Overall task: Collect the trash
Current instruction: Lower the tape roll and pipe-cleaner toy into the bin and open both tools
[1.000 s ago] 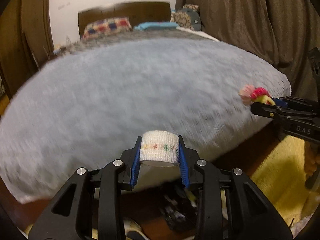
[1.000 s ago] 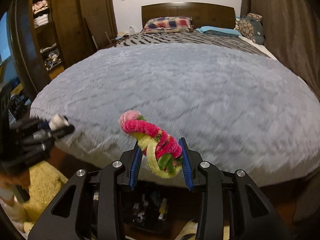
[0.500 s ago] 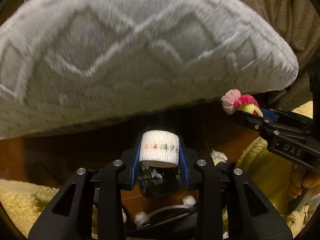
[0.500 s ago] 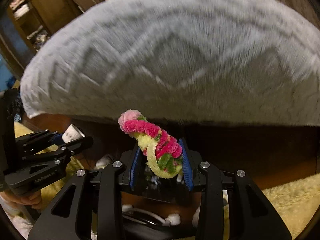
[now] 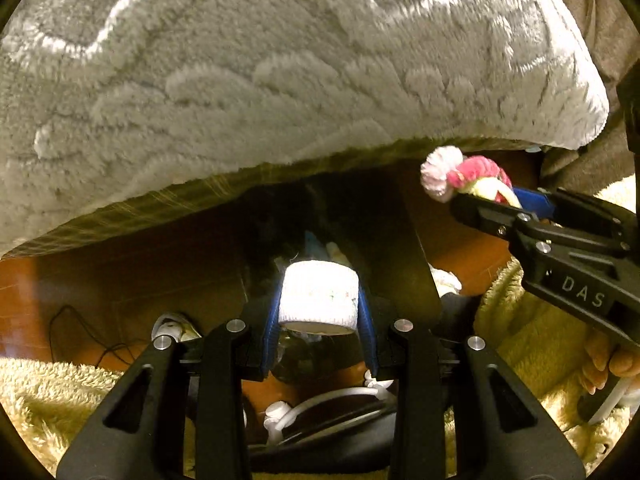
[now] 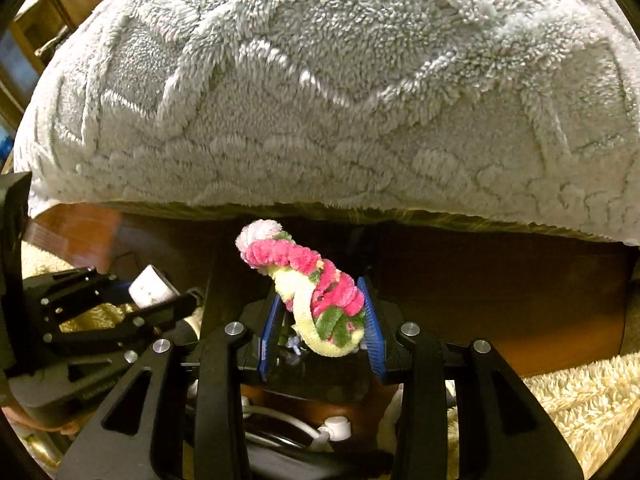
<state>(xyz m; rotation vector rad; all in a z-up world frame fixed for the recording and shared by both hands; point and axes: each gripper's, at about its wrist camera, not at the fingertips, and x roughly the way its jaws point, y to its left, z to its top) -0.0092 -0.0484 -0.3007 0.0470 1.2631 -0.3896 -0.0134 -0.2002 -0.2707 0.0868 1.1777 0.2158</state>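
Tilting downward, each hand-held gripper (image 5: 319,322) (image 6: 320,322) clamps its trash.

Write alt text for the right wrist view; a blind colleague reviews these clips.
The right gripper clamps a twisted pink, yellow and green pipe-cleaner bundle below the grey fluffy blanket. At left, the left gripper holds a white tape roll.

White bandage roll (image 5: 318,295): short, cloth-wrapped cylinder with a faint line of small coloured marks, standing upright and pinched between blue pads, off the floor, below the overhanging blanket edge. Twisted pipe-cleaner bundle (image 6: 312,286): fuzzy pink, yellow and green strands wound together, pale pink tip uppermost, tilted up and to the left, lower end clamped between blue pads, likewise aloft.
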